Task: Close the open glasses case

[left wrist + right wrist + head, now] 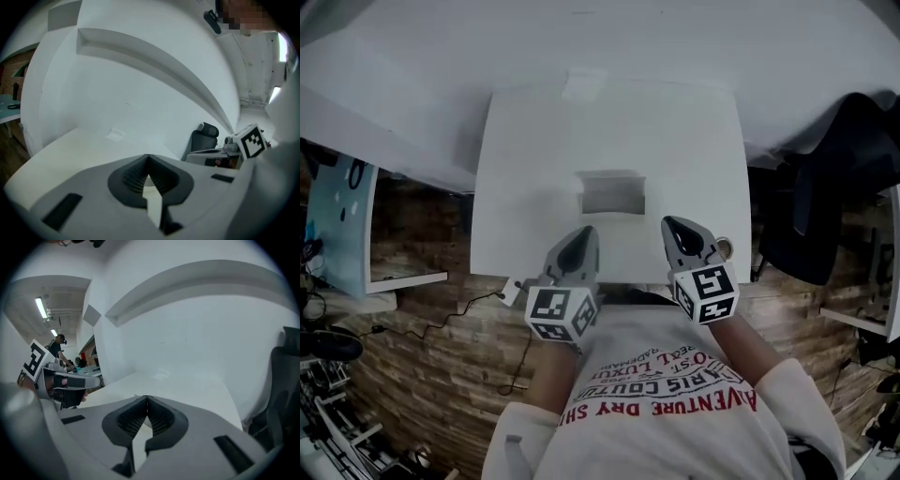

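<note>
In the head view a grey glasses case lies open in the middle of the white table, its lid standing up at the far side. My left gripper hovers at the near table edge, just left of the case and short of it, jaws shut on nothing. My right gripper is level with it, right of the case, also shut and empty. In the left gripper view and the right gripper view the jaw tips meet; the case is hidden there.
A small white slip lies at the table's far edge against the white wall. A black office chair stands right of the table. A shelf unit is at the left, with cables on the wooden floor.
</note>
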`<state>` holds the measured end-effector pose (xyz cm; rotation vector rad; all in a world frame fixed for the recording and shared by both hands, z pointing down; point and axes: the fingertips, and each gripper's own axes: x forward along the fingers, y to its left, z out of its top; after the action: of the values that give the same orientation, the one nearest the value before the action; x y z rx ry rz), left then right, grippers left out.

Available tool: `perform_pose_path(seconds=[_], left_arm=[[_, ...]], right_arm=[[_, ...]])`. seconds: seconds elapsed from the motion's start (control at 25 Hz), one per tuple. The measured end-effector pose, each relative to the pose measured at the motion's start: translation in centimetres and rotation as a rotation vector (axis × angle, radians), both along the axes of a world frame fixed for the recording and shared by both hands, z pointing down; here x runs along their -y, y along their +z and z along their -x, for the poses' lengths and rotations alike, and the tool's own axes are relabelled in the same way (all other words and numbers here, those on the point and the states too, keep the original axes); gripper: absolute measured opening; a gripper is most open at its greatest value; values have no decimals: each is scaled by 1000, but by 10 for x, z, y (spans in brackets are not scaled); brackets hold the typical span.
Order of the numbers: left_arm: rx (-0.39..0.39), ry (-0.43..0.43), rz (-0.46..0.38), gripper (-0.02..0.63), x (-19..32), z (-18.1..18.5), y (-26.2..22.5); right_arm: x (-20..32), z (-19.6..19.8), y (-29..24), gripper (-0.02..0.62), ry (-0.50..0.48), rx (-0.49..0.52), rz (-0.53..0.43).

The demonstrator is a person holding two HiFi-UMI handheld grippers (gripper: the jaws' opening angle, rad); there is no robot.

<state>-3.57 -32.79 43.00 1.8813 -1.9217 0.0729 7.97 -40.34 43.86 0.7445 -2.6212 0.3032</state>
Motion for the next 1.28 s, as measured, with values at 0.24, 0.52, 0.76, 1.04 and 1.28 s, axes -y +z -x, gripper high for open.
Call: perform_pose_path(seconds=[0.24,0.52,0.76,1.04,1.28], left_arm=[[-11,-54,107,-3,3,-7,47],[-75,-112,211,-3,8,9,104],[-78,-132,249,-3,21,30,127],[-107,-108,331,-3,34,41,158],[-159,-98,341,-3,34,41,167]], right_arm=[[12,8,31,12,-79,-52,48],[24,28,53,12,-131,-78,66],[42,44,66,12,-136,-102,69],[59,65,81,12,-128,-135,110],[73,85,88,12,-137,-152,107]])
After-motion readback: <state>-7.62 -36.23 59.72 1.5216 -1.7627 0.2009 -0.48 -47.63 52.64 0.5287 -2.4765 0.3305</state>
